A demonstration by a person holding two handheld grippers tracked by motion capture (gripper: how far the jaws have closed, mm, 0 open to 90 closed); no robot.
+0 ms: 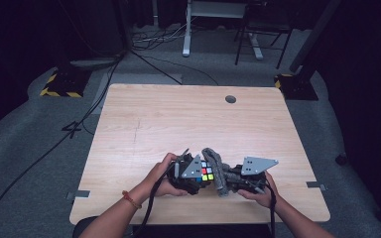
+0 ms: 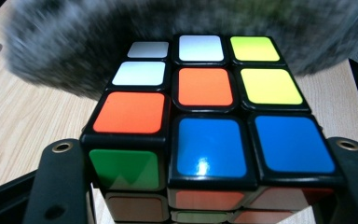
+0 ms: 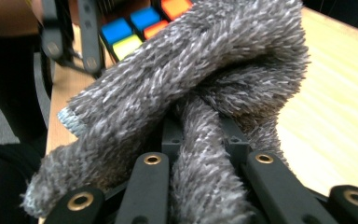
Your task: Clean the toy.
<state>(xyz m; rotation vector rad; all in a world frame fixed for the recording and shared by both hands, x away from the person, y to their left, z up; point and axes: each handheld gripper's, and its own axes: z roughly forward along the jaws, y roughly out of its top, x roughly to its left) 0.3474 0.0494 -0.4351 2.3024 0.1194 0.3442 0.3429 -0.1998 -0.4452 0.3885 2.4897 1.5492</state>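
Jaws of my left gripper [image 2: 205,186] pinch a scrambled plastic puzzle cube with black edges and coloured stickers [image 2: 205,121]; in the left gripper view one black jaw rises at each lower corner, flat against opposite sides of the cube. Between them I see two blue squares and a green one, and on the face above these orange, white and yellow squares. My right gripper [image 3: 205,186] is clamped on a grey, fuzzy, long-piled cloth [image 3: 191,93]; in the right gripper view a rolled strand of it runs down between the jaws, and thicker folds bulge over and beyond them.

Beyond the left jaws, the cloth lies blurred across the far edge of the cube, touching it. Beyond the right jaws, past the folds, I see the cube's blue, yellow and orange squares, with the other gripper's black jaws beside them.

From the high view both grippers meet near the person's edge of the light wooden table [image 1: 178,119]: the left gripper [image 1: 191,173] with the cube [image 1: 207,171] just beside the cloth [image 1: 218,171], which stands between it and the right gripper [image 1: 245,176]. Each gripper carries a grey three-cornered plate on top. Farther out, a round hole [image 1: 230,99] sits near the table's far edge, well apart from both grippers.
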